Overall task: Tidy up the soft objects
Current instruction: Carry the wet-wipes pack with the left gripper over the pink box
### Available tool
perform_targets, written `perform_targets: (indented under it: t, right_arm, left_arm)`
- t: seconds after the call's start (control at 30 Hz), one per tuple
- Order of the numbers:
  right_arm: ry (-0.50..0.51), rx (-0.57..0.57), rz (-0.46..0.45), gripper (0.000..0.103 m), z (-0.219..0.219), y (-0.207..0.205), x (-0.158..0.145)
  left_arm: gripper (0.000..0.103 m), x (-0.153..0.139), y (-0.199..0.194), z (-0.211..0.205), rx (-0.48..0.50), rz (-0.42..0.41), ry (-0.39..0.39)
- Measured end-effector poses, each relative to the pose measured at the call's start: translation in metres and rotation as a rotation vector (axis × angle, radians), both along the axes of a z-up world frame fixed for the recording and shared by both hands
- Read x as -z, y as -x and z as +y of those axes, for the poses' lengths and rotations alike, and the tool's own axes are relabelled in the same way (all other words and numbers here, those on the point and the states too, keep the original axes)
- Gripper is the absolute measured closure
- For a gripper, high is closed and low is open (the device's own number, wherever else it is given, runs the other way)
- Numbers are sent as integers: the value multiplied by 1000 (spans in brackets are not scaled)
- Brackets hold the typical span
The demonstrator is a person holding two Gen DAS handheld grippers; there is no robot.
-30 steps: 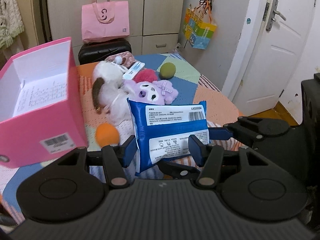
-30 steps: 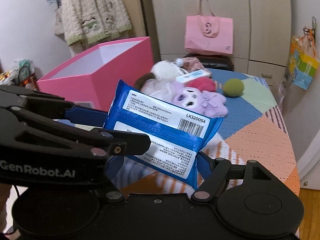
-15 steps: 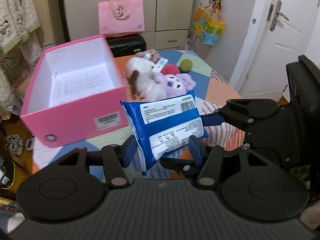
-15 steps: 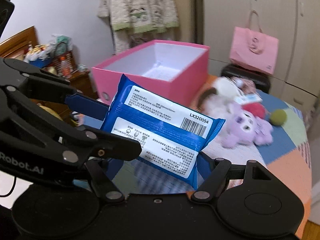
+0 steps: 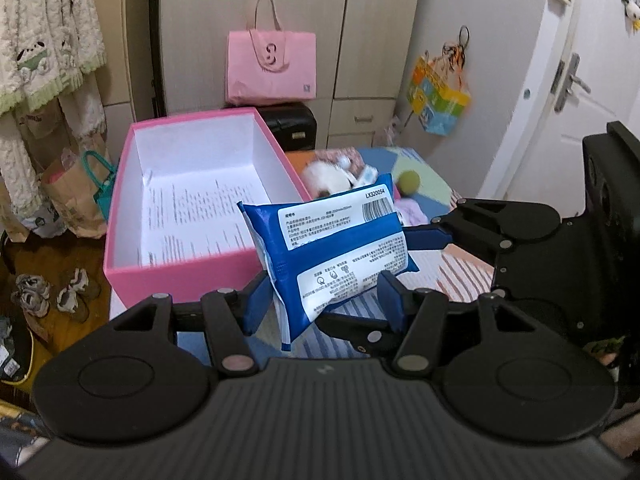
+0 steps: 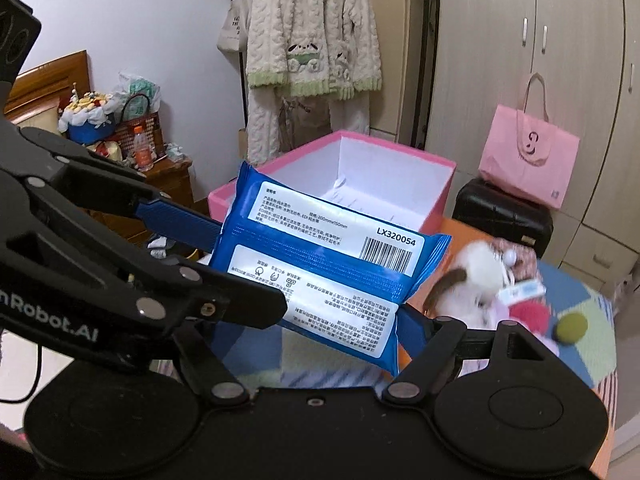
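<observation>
A blue wet-wipes pack [image 5: 332, 252] with white labels is held in the air between both grippers, tilted, just right of the open pink box [image 5: 120, 208]. My left gripper [image 5: 322, 300] is shut on its lower part. My right gripper [image 6: 316, 292] is shut on the same pack [image 6: 328, 268]; its arm enters the left wrist view from the right. The pink box [image 6: 444, 188] holds only a printed paper sheet. Soft toys lie behind: a white plush [image 6: 476, 276], a red ball [image 6: 524, 316] and a green ball [image 5: 410, 181].
The table has a patchwork cloth [image 6: 592, 344]. A pink tote bag [image 5: 272, 64] sits on a black suitcase [image 5: 296, 124] by the wardrobe. Robes [image 6: 312, 28] hang at the left. Shoes [image 5: 52, 288] and bags lie on the floor left of the table.
Both grippers have lifted the wipes pack higher and carried it left toward the pink box. The box interior now shows fully; the toys have dropped behind the pack.
</observation>
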State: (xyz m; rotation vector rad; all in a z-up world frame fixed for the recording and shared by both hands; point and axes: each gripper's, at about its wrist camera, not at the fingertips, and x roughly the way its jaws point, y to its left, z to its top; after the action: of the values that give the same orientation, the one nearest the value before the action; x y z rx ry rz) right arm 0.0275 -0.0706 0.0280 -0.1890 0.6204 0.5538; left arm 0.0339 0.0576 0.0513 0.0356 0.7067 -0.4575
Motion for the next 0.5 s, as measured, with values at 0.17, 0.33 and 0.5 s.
perform_targets:
  t: [0.17, 0.33, 0.5]
  right_arm:
    - [4, -6, -12, 19, 8, -26, -13]
    - [-4, -30, -11, 17, 17, -63, -21]
    - [-54, -52, 38, 17, 20, -106, -12]
  left_arm:
    - [47, -11, -23, 11, -8, -28, 18]
    - [47, -16, -59, 23, -25, -49, 36]
    - [47, -4, -94, 37, -57, -23, 82]
